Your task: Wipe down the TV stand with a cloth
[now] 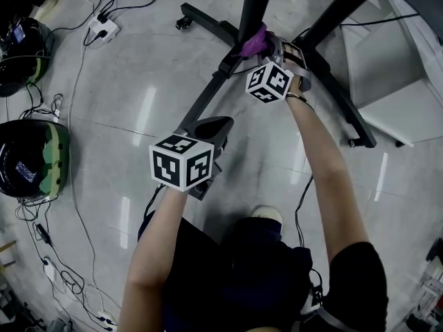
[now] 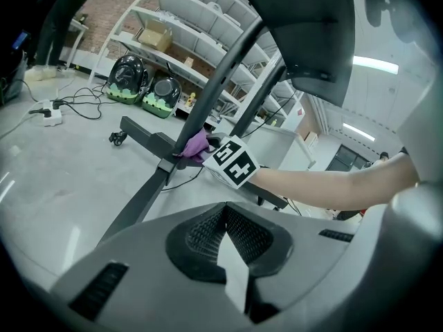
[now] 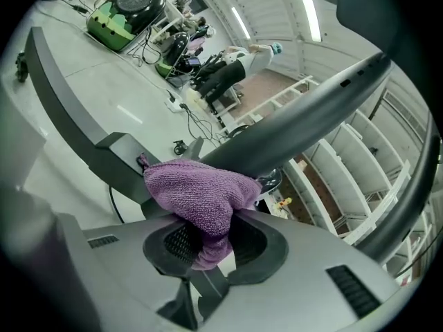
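Right claw (image 3: 208, 237): clamped on a bunched purple terry cloth (image 3: 197, 192), which bulges out ahead of the pads.
Cloth position: pressed against the black metal TV stand (image 3: 297, 126), low down where its slanted upright pole meets the base bar. The head view shows the same spot (image 1: 255, 41).
Left claw (image 2: 225, 230): pads together with nothing in them, held low and back near the stand's near base leg. It seems not to touch the leg.
Grip risk: only a tail of the fabric appears to sit between the pads. A hard drag along the pole could pull the cloth free and drop it onto the grey polished floor (image 1: 124, 81).
Slip risk: the cloth covers one side of a round pole. If a stroke slides off the curve, the claw's hard body would likely scrape the finish.
Rolling risk: the base carries a small black castor (image 1: 183, 23). With the left claw not bracing anything, a sideways push may shift the whole stand.
Snag risk: a thin black cable (image 3: 111, 199) runs close by the base joint, and a wide sweep could catch it.
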Motion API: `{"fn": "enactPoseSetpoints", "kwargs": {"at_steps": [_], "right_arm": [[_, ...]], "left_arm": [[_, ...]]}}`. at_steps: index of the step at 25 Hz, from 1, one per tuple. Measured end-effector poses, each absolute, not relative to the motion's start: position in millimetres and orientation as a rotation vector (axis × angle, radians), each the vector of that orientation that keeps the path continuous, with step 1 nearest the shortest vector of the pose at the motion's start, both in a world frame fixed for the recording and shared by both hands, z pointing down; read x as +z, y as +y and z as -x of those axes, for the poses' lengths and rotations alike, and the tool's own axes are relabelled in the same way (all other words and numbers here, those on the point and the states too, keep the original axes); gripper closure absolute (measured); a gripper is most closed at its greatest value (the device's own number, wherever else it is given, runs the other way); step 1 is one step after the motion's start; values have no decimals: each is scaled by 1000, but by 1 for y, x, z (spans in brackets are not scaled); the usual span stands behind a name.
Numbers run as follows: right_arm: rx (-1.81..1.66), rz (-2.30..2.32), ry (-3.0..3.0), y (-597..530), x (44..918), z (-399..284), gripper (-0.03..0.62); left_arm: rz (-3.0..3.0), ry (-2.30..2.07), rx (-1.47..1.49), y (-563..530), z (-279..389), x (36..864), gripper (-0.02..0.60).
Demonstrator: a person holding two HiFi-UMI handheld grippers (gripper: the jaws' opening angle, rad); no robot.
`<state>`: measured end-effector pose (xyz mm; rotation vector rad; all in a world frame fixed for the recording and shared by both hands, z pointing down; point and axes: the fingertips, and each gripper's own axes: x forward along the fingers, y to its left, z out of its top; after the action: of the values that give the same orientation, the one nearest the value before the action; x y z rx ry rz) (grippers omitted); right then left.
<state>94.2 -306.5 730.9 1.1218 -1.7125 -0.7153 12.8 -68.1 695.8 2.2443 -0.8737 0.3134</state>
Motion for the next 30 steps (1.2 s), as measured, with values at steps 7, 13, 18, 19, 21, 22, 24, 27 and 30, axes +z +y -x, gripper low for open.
{"fn": "enactPoseSetpoints", "kwargs": {"at_steps": [7, 13, 18, 19, 21, 22, 24, 27, 30], "right_arm": [[-762, -1022, -1634, -302, 759, -101, 497], [-798, -965, -1560, -302, 765, -109, 497], [-785, -964, -1519, -307, 766, -123, 497], [-776, -972, -1507, -308, 767, -128, 497], [-761, -987, -1487, -310, 766, -138, 497], [-758, -989, -1475, -312, 766, -143, 497], [-759, -984, -1439, -313, 768, -155, 497], [-762, -971, -1391, -313, 769, -172, 497], [-814, -904, -1345, -310, 771, -177, 497]], "left_arm": [[-2242, -859, 344, -65, -20, 702, 575], [-2234, -858, 365, -64, -21, 707, 575], [-2229, -865, 367, -63, -17, 706, 575], [-2227, -868, 369, -62, -16, 707, 575], [-2223, -875, 370, -63, -13, 707, 575], [-2222, -879, 368, -63, -11, 707, 575], [-2220, -881, 362, -63, -10, 706, 575], [-2221, -881, 353, -63, -10, 706, 575], [-2226, -874, 349, -62, -12, 705, 575]]}}
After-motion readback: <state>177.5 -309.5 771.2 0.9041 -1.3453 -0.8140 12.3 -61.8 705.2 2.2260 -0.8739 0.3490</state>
